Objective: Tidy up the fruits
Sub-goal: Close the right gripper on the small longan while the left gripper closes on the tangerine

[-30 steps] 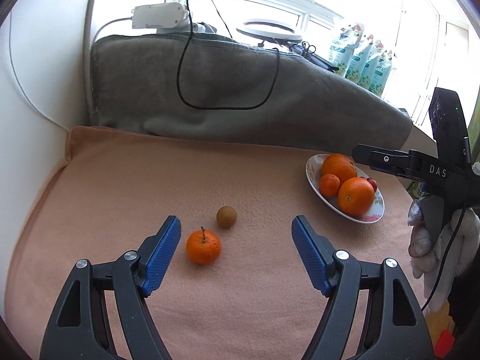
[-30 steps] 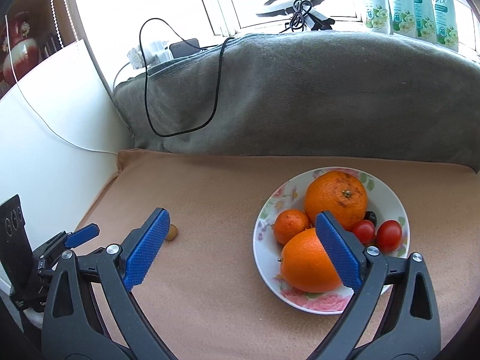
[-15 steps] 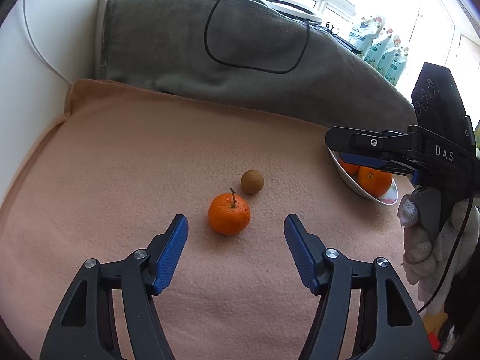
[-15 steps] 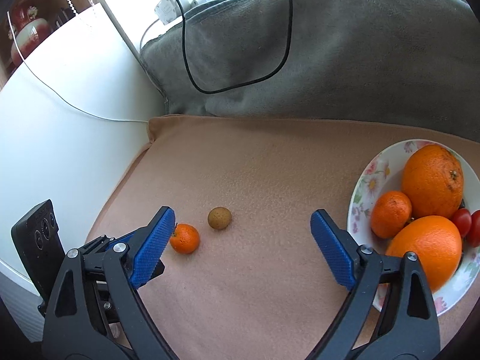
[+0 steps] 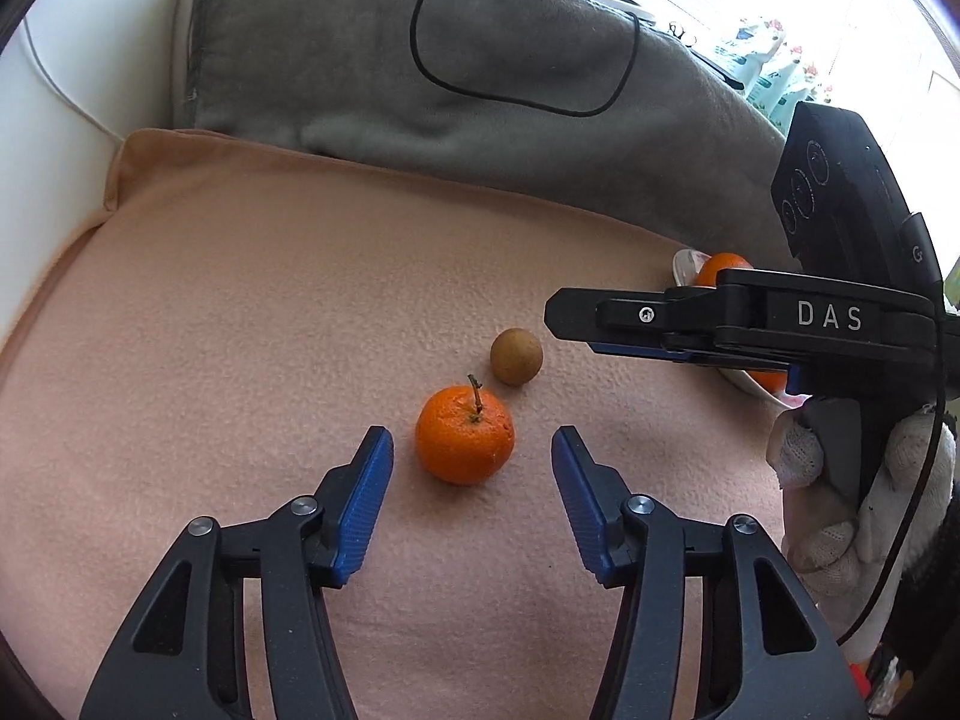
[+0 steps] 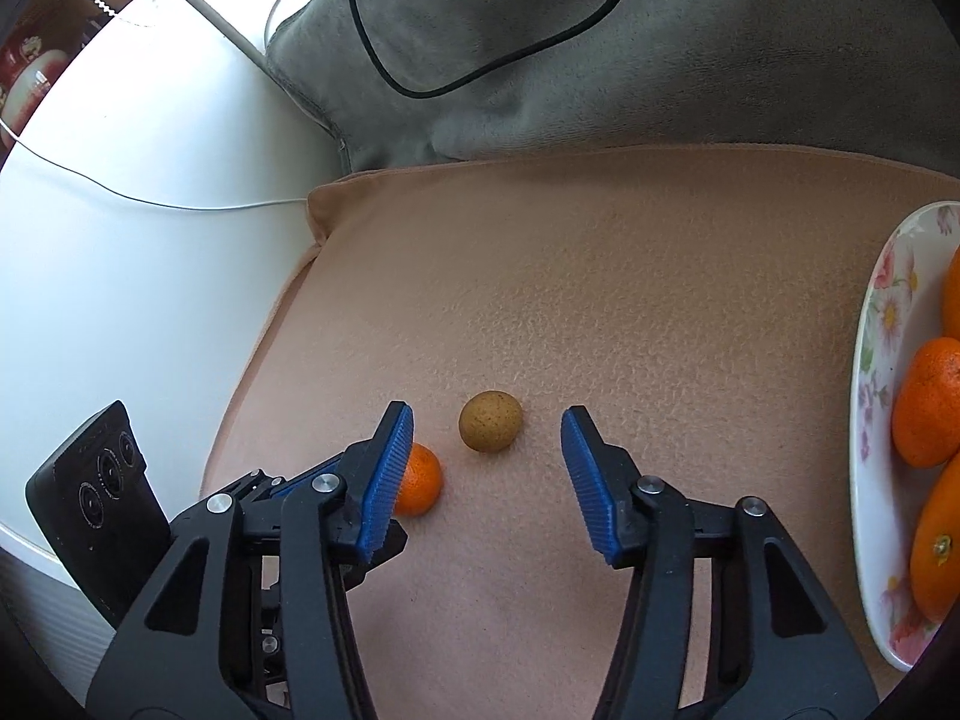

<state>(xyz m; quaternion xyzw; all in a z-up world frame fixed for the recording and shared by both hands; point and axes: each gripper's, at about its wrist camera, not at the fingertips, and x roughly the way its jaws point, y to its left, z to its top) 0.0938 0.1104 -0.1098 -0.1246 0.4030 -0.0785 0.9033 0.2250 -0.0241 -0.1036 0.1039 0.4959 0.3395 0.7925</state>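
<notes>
Mandarin: glossy orange, short stem upright, on peach blanket | brown fruit: round, speckled, just beside it | left gripper: fingers closing, straddling mandarin, apart | right gripper: fingers closing, flanking brown fruit, no contact | plate: floral, holds oranges

Two fruits lie loose on the peach blanket, mid-frame: one stemmed mandarin and one small brown round fruit. One flowered plate at the right edge of the right wrist view shows three orange fruits. Two grippers: the left gripper and the right gripper. One black cable loops on one grey blanket.
</notes>
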